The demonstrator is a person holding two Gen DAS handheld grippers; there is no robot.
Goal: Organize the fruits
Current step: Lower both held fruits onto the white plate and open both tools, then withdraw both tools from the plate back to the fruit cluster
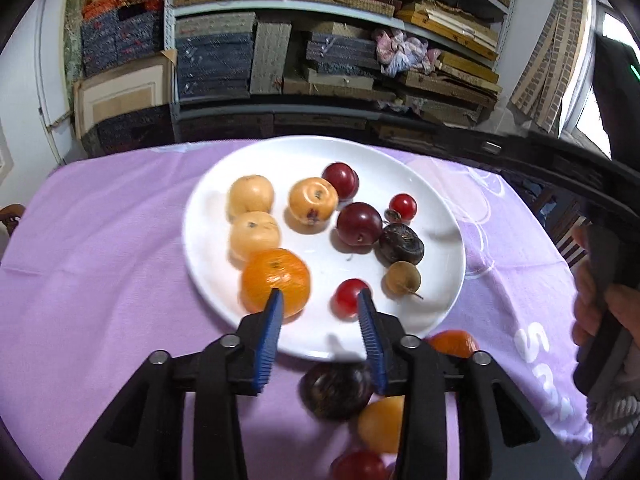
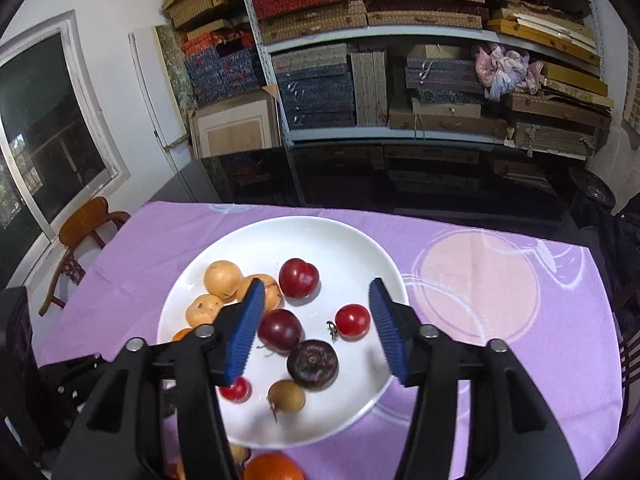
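A white plate (image 1: pixel 400 168) (image 2: pixel 320 232) on the purple cloth holds a mandarin (image 1: pixel 276 280), three pale yellow fruits (image 1: pixel 255 236), two dark red plums (image 1: pixel 359 223) (image 2: pixel 299 278), two cherry tomatoes (image 1: pixel 350 298) (image 2: pixel 352 321), a dark purple fruit (image 1: pixel 401 244) (image 2: pixel 313 364) and a small brown longan (image 1: pixel 403 279) (image 2: pixel 286 396). My left gripper (image 1: pixel 320 294) hovers open over the plate's near edge, between the mandarin and a tomato, gripping nothing. Over the plate's middle, my right gripper (image 2: pixel 317 283) stands wide open and empty.
Off the plate, near its front rim, lie a dark fruit (image 1: pixel 336 390), a yellow fruit (image 1: pixel 380 426), another mandarin (image 1: pixel 454 344) (image 2: pixel 272 470) and a red fruit (image 1: pixel 358 466). A hand (image 1: pixel 600 300) holds the right gripper. A wooden chair (image 2: pixel 86 220) stands left; shelves of boxes behind.
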